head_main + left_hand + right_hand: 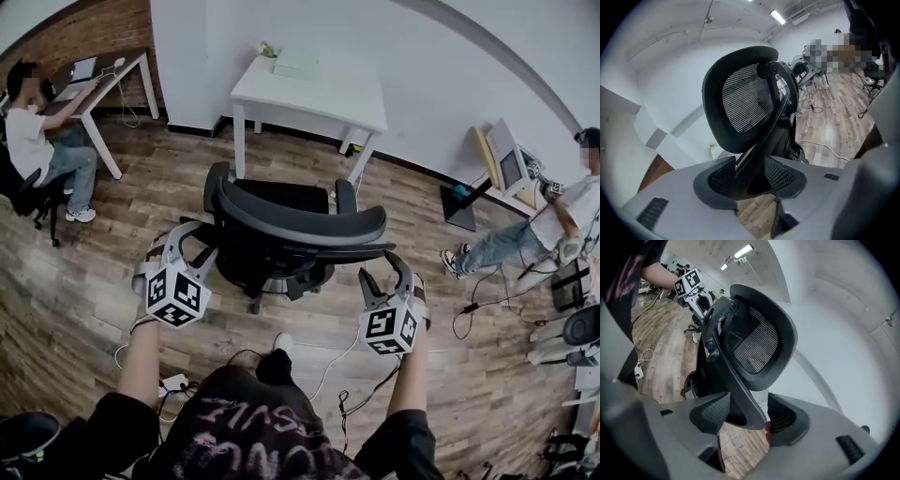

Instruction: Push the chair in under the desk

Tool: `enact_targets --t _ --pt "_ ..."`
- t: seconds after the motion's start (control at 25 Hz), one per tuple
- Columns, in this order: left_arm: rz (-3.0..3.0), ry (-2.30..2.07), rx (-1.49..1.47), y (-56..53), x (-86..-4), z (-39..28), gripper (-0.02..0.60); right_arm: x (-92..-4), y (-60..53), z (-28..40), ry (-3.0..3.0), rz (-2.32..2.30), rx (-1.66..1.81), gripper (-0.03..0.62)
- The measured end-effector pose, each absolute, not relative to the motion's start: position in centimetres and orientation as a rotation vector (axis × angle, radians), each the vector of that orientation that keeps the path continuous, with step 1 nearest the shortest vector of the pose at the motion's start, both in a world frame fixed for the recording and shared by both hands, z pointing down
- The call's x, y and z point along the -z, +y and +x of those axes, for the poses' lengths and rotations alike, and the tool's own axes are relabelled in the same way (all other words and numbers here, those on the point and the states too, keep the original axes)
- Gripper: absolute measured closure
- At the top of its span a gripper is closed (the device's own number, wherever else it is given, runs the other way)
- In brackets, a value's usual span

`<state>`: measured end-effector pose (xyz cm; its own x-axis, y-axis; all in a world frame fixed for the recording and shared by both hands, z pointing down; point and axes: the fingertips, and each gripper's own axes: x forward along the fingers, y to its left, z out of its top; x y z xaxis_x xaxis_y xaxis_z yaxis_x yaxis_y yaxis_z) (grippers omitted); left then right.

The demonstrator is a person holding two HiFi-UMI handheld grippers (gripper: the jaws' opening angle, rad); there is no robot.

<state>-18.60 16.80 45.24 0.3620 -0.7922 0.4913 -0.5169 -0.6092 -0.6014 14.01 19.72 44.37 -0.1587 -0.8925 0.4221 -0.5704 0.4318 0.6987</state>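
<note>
The chair (281, 234) stands clear of the desk (309, 89), which lies at its 12 o'clock. The left gripper (192, 246) at the chair's 8 o'clock and the right gripper (384, 277) at 4 o'clock each straddle its back edge, jaws apart and not pinching.

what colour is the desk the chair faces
White. The desk shows best in the head view, just beyond the black chair.

light: bright, ceiling strips (743, 250) | edges: fisheye-warped, dark corners | focus: sharp
</note>
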Motion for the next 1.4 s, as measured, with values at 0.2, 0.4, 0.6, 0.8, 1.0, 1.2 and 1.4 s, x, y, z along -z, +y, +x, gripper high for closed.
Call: enact_targets --t 0.2,0.4,0.6,0.8,1.0,1.2,1.4 --pt "-2.26 1.13 1.169 15.6 -46.0 -18.4 0.376 -45.1 18.1 14.4 -1.828 1.177 0.507 0.341" --pt "-2.268 1.092 1.198 14.8 -46.2 -17.9 0.365 -45.5 17.3 14.5 -1.828 1.101 0.504 0.341" --pt "-2.274 1.005 1.255 14.5 -46.7 -18.1 0.36 -46.0 17.0 14.3 -1.834 0.997 0.503 0.342" --pt "-2.249 0.875 1.356 14.3 -47.8 -18.0 0.36 -46.7 16.5 14.4 -1.811 0.915 0.498 0.363" --pt "-2.251 0.812 1.397 14.2 -48.0 -17.8 0.359 -47.4 15.9 14.6 -1.791 0.871 0.508 0.374" --pt "-2.213 0.744 1.463 13.9 -48.8 -17.5 0.356 -47.9 15.9 14.5 -1.8 0.839 0.485 0.393" --pt "-2.216 0.75 1.47 13.5 -49.3 -17.3 0.354 -48.4 15.5 14.6 -1.816 0.771 0.476 0.395"
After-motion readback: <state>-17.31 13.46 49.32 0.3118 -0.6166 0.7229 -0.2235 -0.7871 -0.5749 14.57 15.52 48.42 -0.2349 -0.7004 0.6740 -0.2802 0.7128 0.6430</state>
